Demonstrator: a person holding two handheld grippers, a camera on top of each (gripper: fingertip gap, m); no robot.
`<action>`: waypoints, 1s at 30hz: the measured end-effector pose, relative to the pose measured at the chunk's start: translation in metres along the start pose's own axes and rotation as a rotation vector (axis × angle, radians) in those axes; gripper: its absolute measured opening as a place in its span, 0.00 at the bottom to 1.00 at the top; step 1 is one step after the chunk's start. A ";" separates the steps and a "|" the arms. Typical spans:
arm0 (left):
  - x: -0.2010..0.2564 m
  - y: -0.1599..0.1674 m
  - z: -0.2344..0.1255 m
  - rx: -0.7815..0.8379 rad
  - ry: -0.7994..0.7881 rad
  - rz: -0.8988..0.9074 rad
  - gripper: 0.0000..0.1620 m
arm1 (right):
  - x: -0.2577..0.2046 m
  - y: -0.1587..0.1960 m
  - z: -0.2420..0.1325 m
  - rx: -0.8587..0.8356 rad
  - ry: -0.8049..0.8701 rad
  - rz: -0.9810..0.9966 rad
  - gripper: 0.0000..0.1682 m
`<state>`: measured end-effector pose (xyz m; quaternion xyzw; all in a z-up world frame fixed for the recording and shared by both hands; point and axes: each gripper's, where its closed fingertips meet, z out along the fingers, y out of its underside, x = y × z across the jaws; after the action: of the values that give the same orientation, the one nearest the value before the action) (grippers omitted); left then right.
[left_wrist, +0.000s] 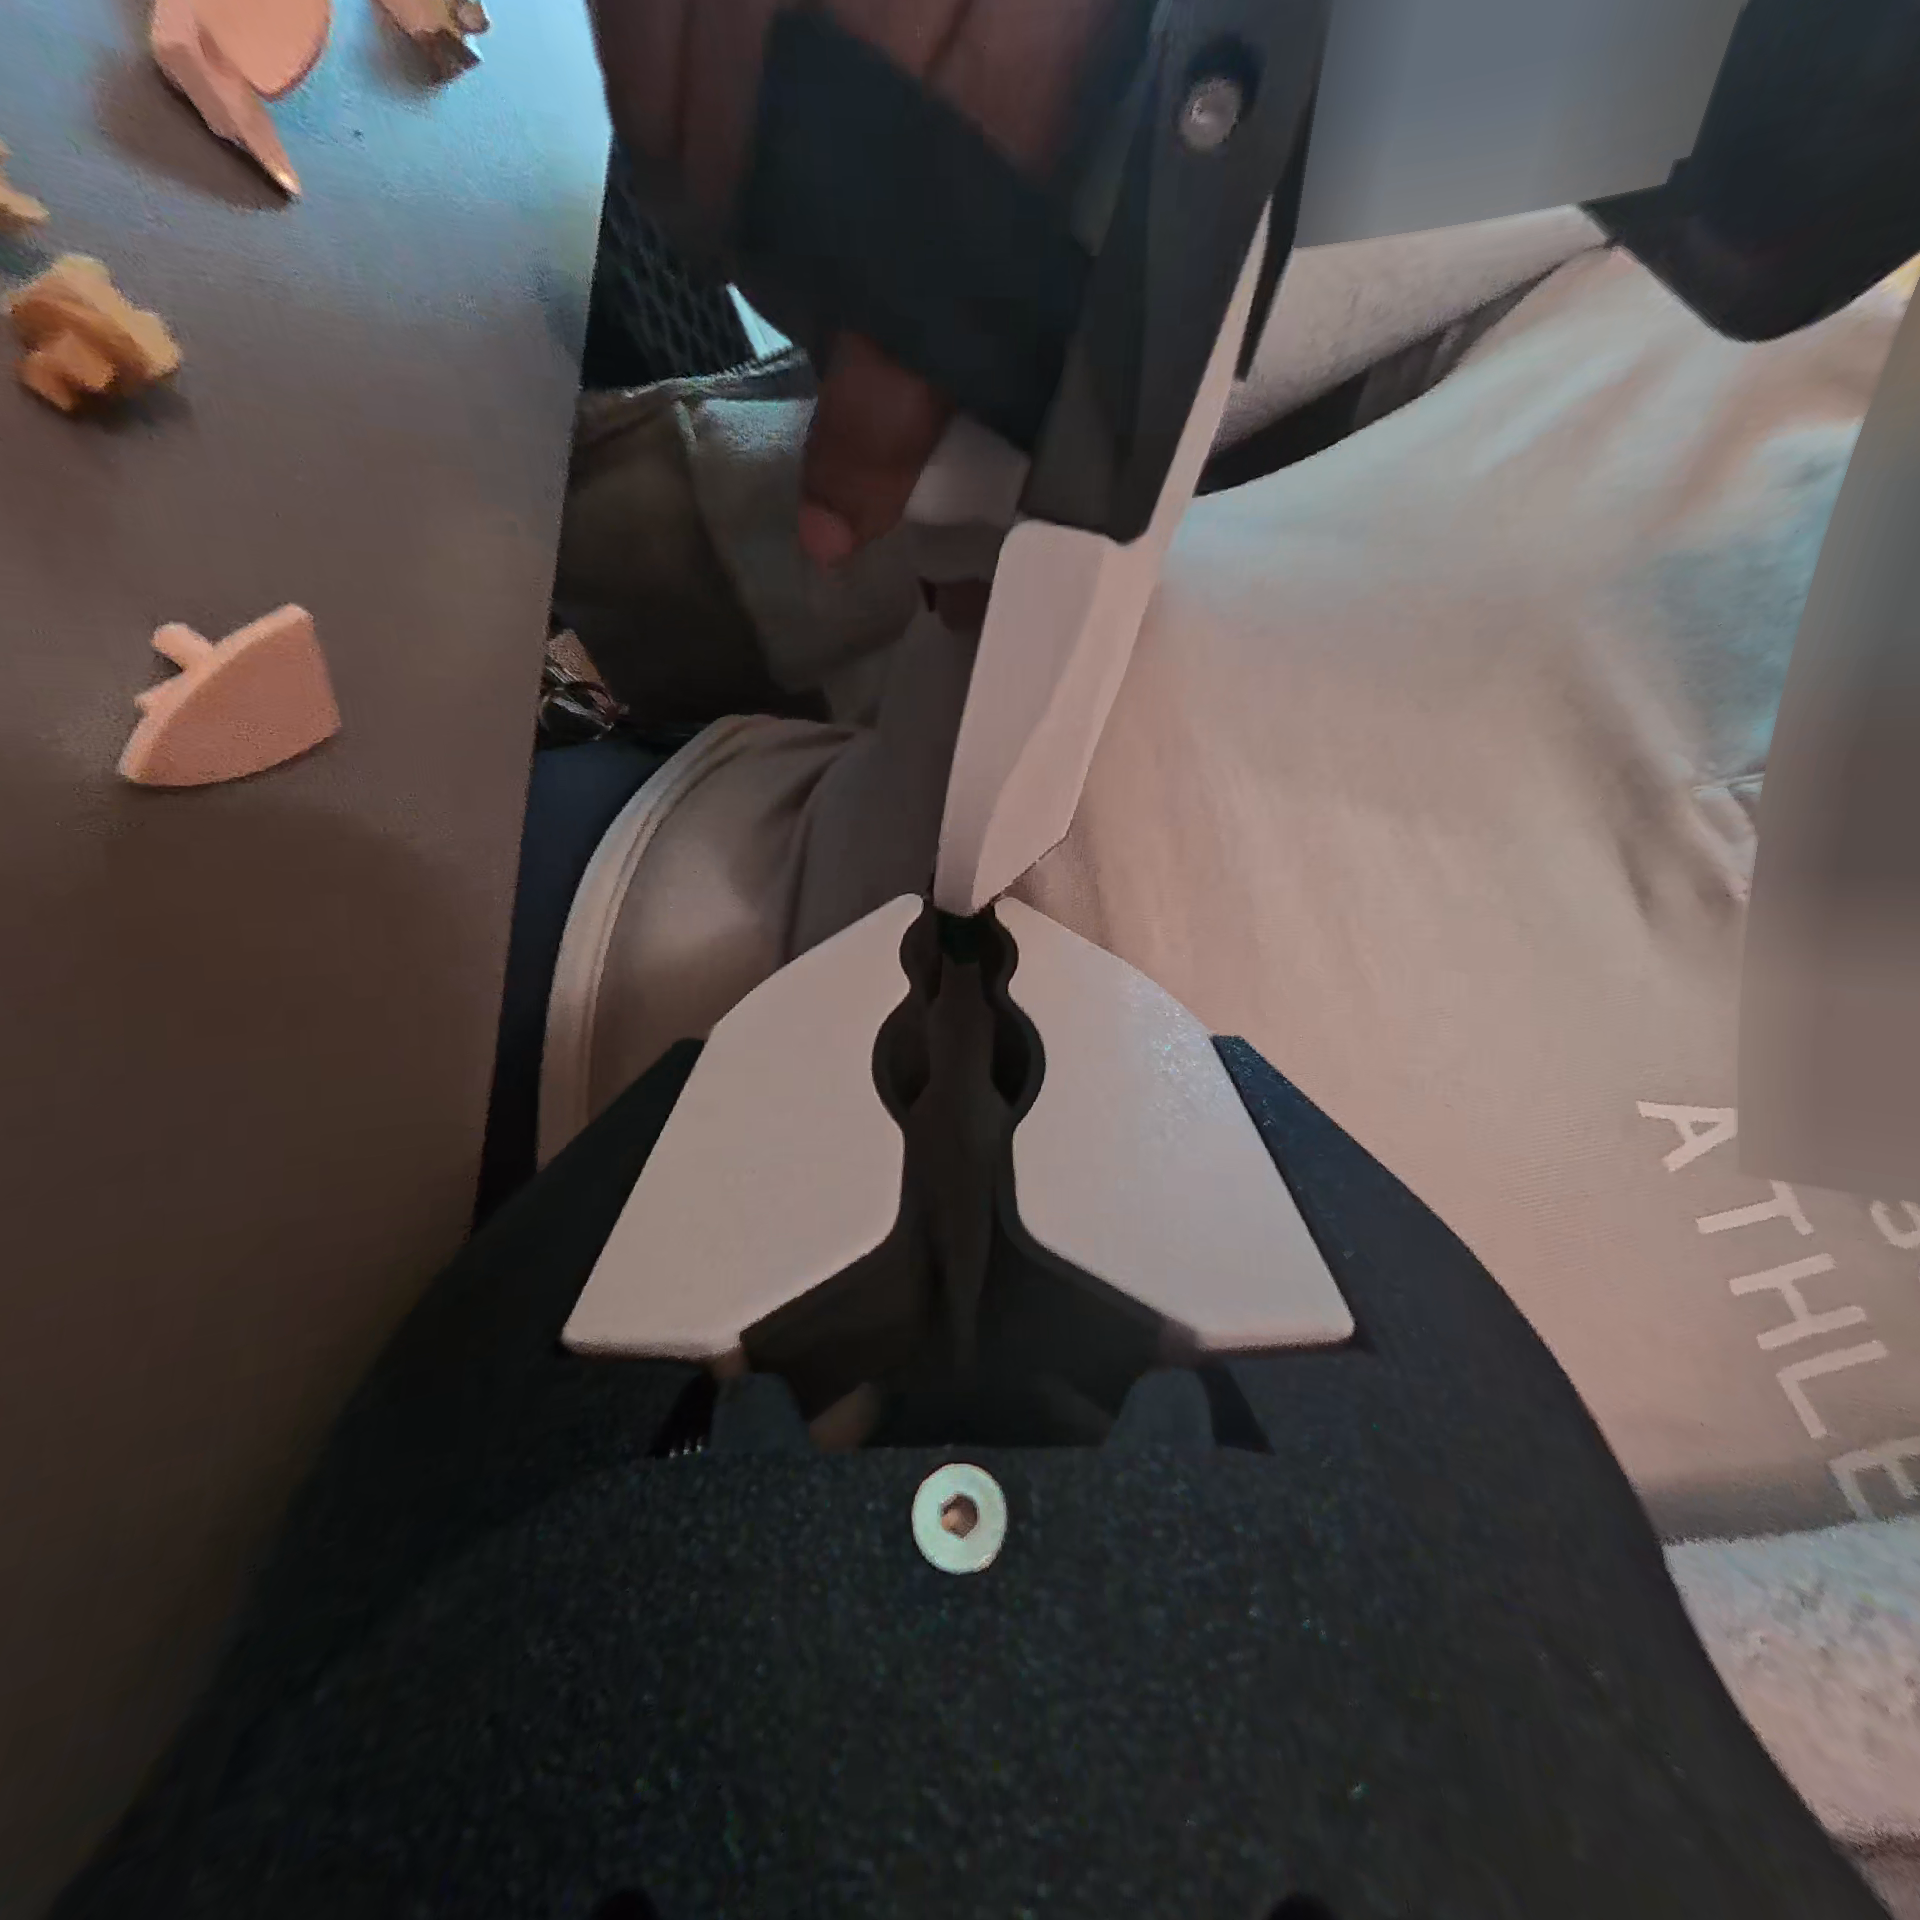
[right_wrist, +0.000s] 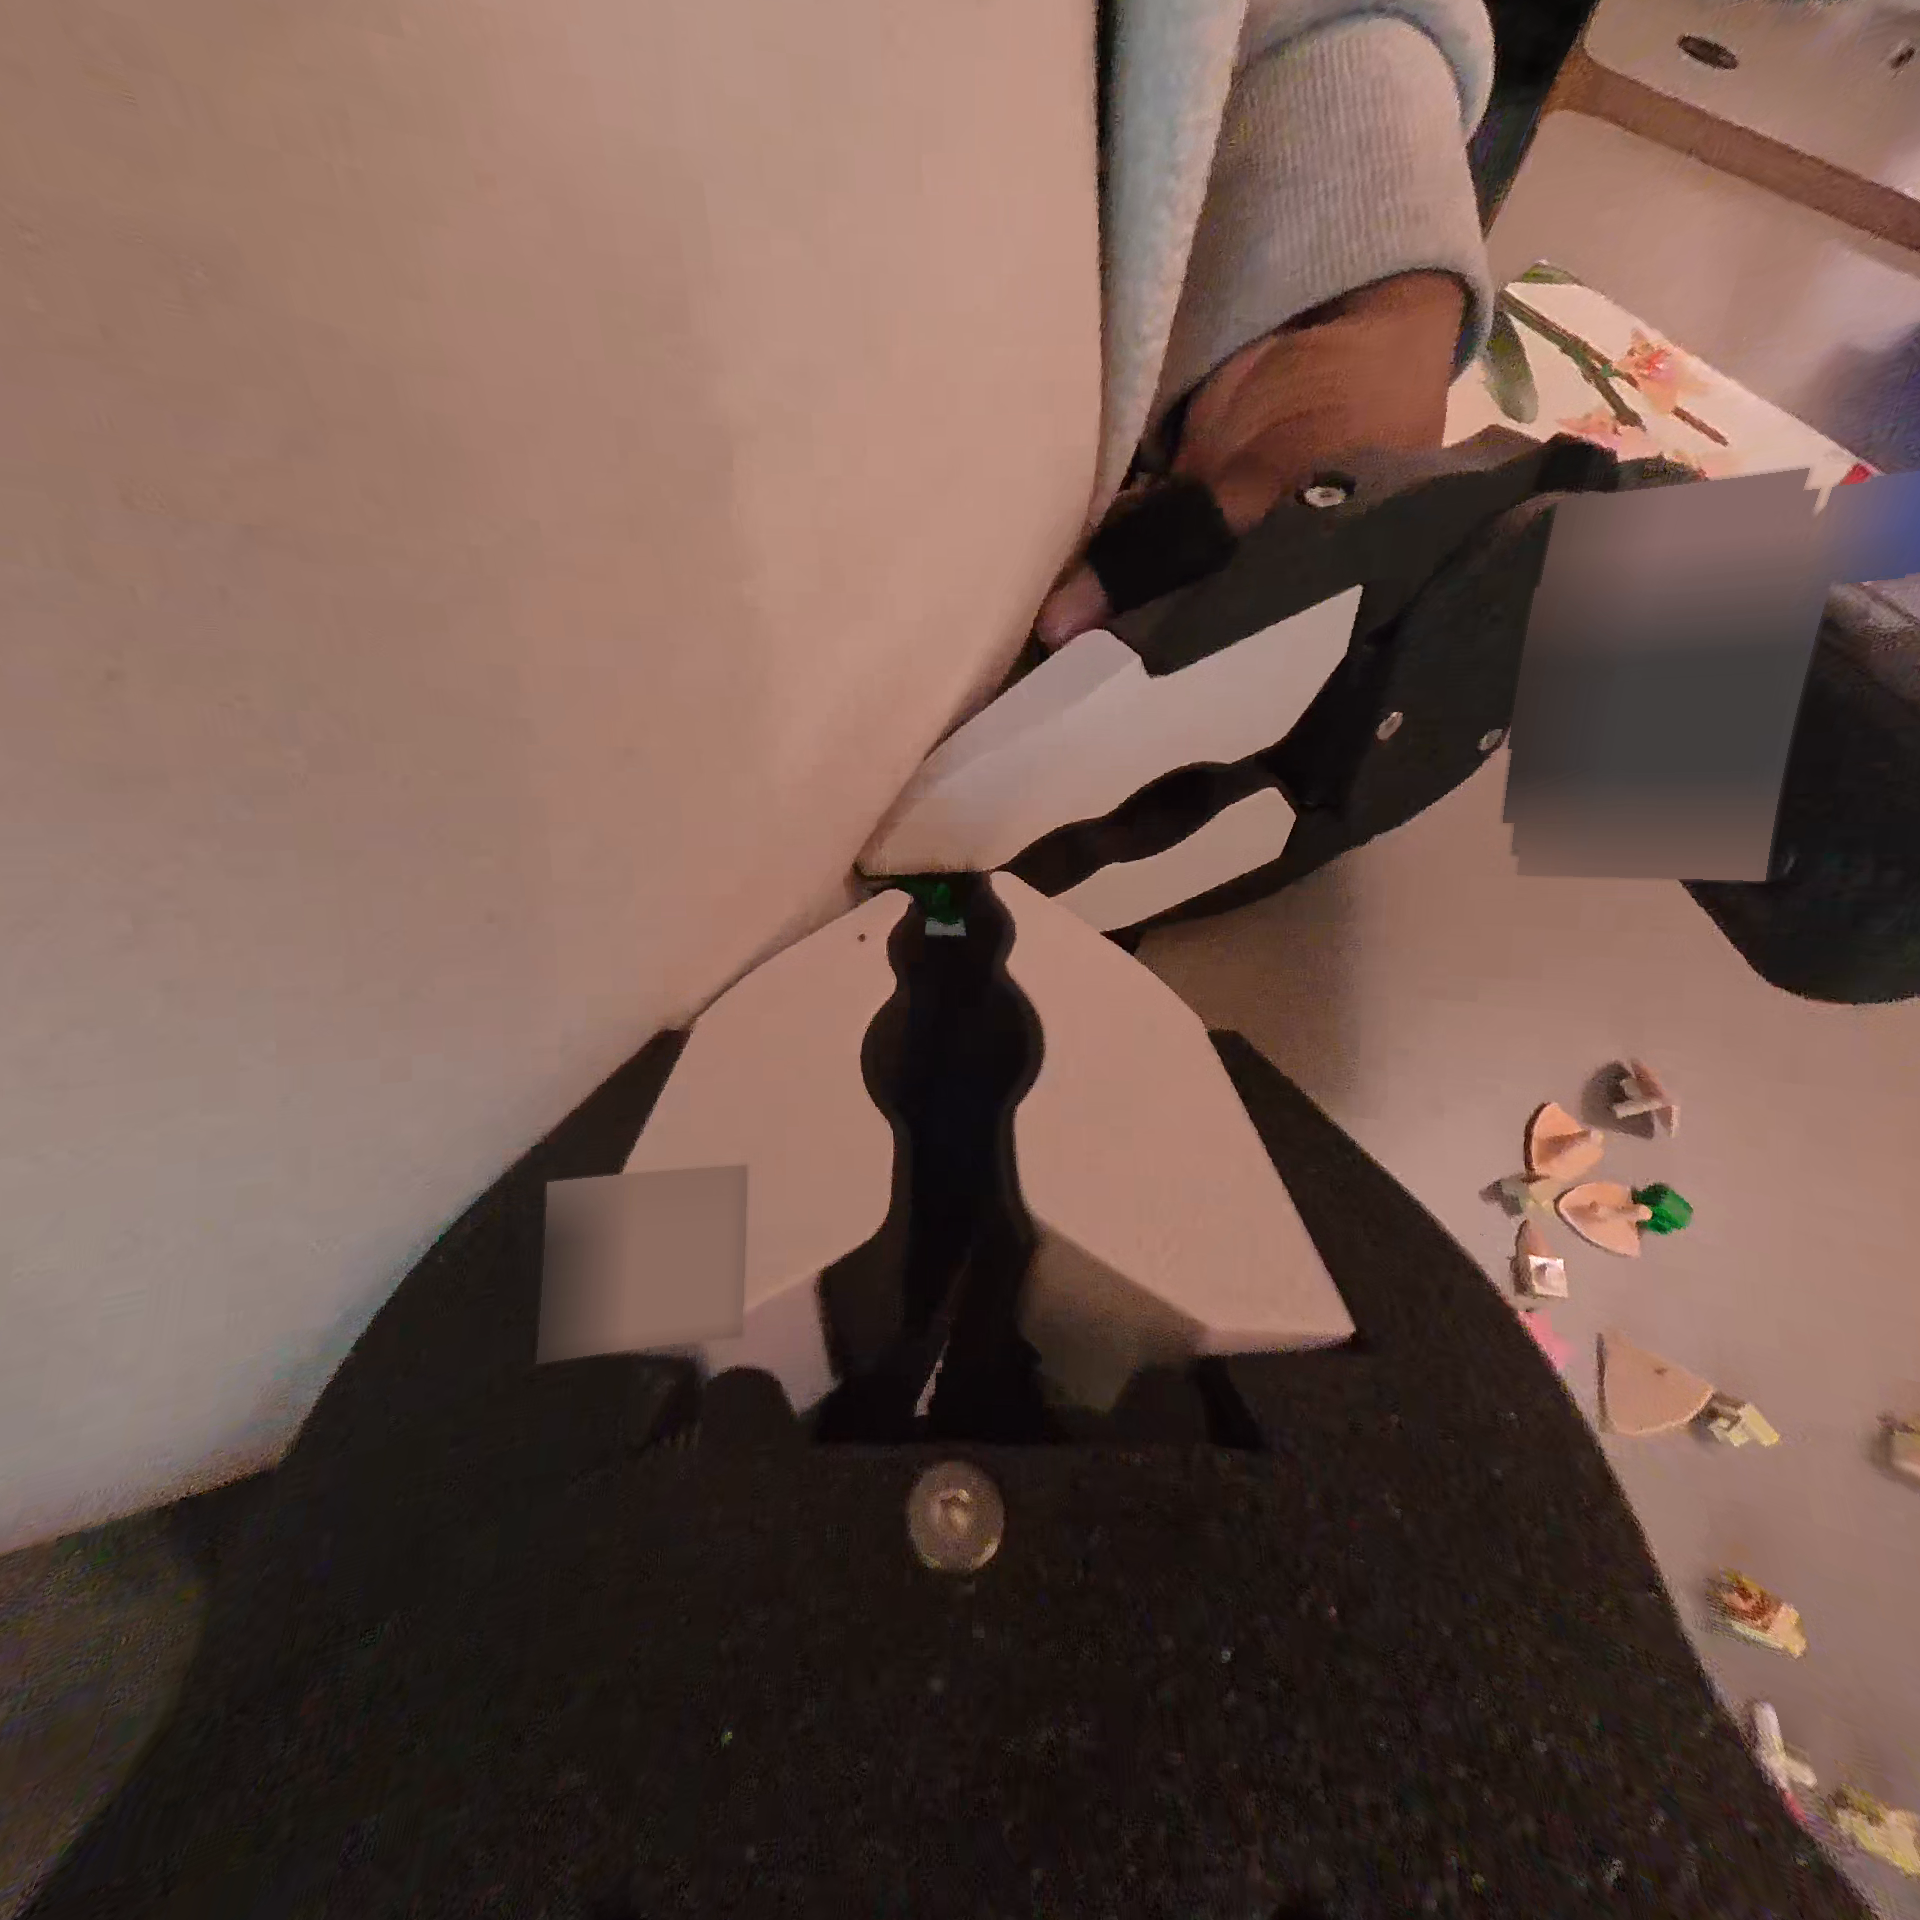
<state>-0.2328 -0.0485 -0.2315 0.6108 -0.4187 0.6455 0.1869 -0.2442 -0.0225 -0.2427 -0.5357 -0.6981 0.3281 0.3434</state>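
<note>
My right gripper (right_wrist: 940, 906) is shut on a small green piece (right_wrist: 940, 900) with a pale end, pinched at its fingertips. My left gripper (right_wrist: 928, 871) comes in from the right in the right wrist view, and its shut tips meet the same piece from above. In the left wrist view my left gripper (left_wrist: 961, 916) pinches a small dark bit at its tips. There the right gripper (left_wrist: 977, 883) comes down from above, seen edge-on, tip to tip with the left one. Both are held in front of a person's light sweatshirt (left_wrist: 1403, 831), off the table.
A grey table (left_wrist: 312, 1039) lies at the left with tan petal-shaped pieces (left_wrist: 234, 701) and a crumpled tan piece (left_wrist: 88, 332). In the right wrist view, more tan petals (right_wrist: 1652, 1382), a green piece (right_wrist: 1662, 1210) and small bits lie at the right. A flower-printed box (right_wrist: 1621, 384) lies behind. My left and right fingertips are right by each other.
</note>
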 end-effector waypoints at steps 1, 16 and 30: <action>-0.001 0.000 0.001 0.005 -0.010 0.008 0.04 | 0.000 0.001 0.001 -0.005 0.020 0.006 0.04; -0.002 -0.018 -0.013 0.044 -0.016 0.061 0.04 | 0.016 -0.002 -0.027 0.234 -0.009 0.398 0.14; 0.000 -0.028 -0.028 0.035 -0.047 0.101 0.04 | 0.030 -0.001 -0.019 0.103 -0.030 0.058 0.08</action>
<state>-0.2291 -0.0109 -0.2202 0.6071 -0.4419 0.6467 0.1337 -0.2344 0.0078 -0.2275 -0.5325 -0.6693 0.3815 0.3506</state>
